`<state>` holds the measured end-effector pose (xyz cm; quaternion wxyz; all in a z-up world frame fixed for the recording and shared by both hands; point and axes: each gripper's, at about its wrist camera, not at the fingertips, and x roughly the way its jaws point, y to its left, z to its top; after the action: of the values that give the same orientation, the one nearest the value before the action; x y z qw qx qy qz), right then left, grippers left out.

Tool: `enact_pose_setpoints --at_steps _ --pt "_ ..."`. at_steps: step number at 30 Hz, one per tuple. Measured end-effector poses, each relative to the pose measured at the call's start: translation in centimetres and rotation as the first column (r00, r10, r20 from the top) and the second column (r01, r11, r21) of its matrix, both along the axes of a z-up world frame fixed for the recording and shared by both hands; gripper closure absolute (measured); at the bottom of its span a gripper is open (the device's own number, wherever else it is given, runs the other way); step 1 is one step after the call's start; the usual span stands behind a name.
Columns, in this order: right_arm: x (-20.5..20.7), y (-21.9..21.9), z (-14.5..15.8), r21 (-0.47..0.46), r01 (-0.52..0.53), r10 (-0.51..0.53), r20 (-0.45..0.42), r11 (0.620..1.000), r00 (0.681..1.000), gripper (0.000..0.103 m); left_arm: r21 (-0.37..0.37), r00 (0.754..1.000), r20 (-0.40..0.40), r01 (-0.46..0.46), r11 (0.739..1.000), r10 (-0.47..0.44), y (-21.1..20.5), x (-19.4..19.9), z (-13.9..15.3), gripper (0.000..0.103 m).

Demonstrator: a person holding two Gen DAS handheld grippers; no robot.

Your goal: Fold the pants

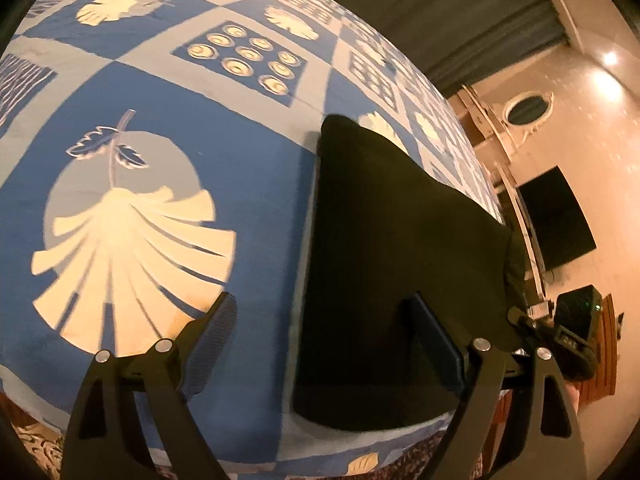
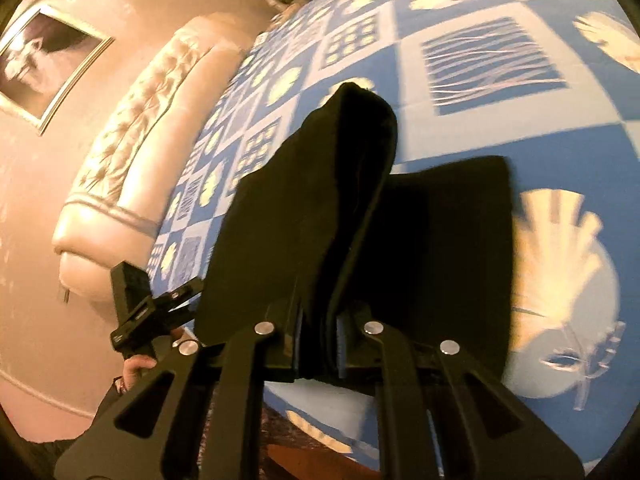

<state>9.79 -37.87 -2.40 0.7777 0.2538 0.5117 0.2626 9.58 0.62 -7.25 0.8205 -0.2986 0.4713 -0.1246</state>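
The black pants point(image 1: 400, 248) lie partly folded on the blue patterned bedspread point(image 1: 160, 128), near its front edge. My left gripper point(image 1: 324, 344) is open and empty, its right finger over the pants' near edge, its left finger over bare bedspread. In the right wrist view my right gripper point(image 2: 318, 344) is shut on a raised fold of the pants point(image 2: 340, 184), held above a flat layer of the pants point(image 2: 448, 248). The other gripper point(image 2: 136, 312) shows at the left, held by a hand.
The bedspread point(image 2: 460, 32) covers a bed with a padded cream headboard point(image 2: 128, 128). A framed picture point(image 2: 44, 64) hangs on the wall. A dark screen point(image 1: 560, 220), an oval mirror point(image 1: 528, 110) and dark curtains point(image 1: 460, 8) lie beyond the bed's edge.
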Motion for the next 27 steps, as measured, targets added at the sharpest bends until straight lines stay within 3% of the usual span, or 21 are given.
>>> enact_pose_setpoints --at_steps 4,11,18,20,21,23,27 --pt "-0.4 -3.1 -1.3 0.001 0.056 -0.056 -0.028 0.998 0.998 0.092 -0.01 1.0 -0.011 0.017 1.0 -0.017 -0.7 0.0 -0.3 0.016" --pt "-0.8 -4.9 -4.1 -0.01 0.072 -0.073 -0.067 0.997 0.995 0.093 -0.015 1.0 -0.018 0.019 1.0 -0.019 -1.1 0.0 -0.7 0.016" --pt "-0.9 -6.2 -5.3 0.085 0.095 -0.085 -0.113 0.992 0.99 0.089 -0.043 1.0 -0.013 0.02 0.999 -0.021 -1.3 -0.1 -0.9 0.016" --pt "-1.2 -6.9 -4.5 0.096 0.112 -0.103 -0.095 0.989 0.99 0.079 -0.053 1.0 -0.018 0.019 0.998 -0.02 -1.3 -0.1 -1.0 0.016" --pt "-1.6 -7.6 -4.0 0.107 0.131 -0.122 -0.085 0.986 0.989 0.061 -0.057 1.0 -0.018 0.019 0.998 -0.02 -1.3 -0.1 -1.0 0.016" --pt "-2.4 -9.2 -3.4 0.129 0.155 -0.146 -0.08 0.979 0.986 0.036 -0.073 1.0 -0.02 0.019 0.997 -0.02 -1.3 -0.2 -1.2 0.016" --pt "-3.7 -11.2 -4.5 0.211 0.177 -0.153 -0.126 0.961 0.98 0.033 -0.108 1.0 -0.024 0.008 0.994 -0.01 -1.4 -0.7 -1.5 0.016"
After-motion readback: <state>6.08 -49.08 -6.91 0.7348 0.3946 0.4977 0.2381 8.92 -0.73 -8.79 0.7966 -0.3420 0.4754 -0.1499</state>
